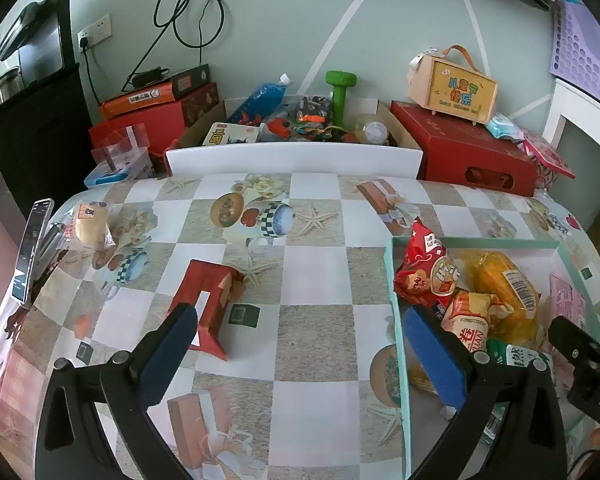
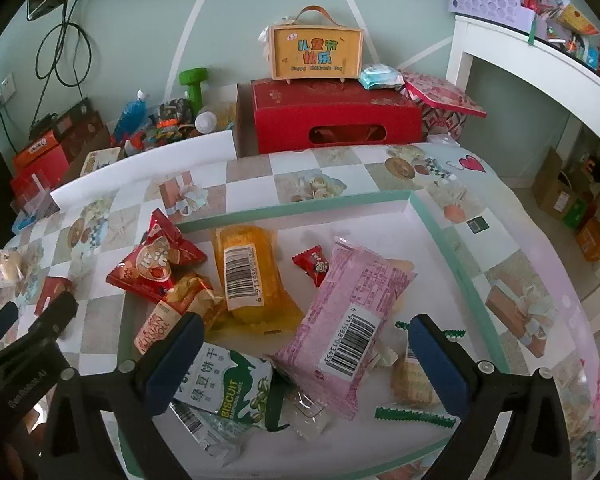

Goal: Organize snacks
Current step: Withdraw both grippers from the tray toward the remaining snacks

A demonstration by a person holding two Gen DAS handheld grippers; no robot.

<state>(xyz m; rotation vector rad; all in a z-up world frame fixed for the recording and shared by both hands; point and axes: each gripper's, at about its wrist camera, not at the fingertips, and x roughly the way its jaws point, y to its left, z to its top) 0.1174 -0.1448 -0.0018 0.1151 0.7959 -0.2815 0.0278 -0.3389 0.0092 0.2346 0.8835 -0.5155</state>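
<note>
Snacks sit in two places. Left gripper (image 1: 300, 344): jaws wide, nothing between the pads. A red snack packet (image 1: 210, 300) lies on the checked tablecloth (image 1: 316, 332), touching the left finger's tip at about 10 o'clock from the gap. Right gripper (image 2: 306, 354): jaws wide, hovering over the green-rimmed tray (image 2: 300, 204). A pink packet (image 2: 352, 320) lies between the fingers, touched by neither pad. A green biscuit packet (image 2: 228, 388) lies just beside the left pad at 7 o'clock; an orange packet (image 2: 248, 276) lies at 11 o'clock.
</note>
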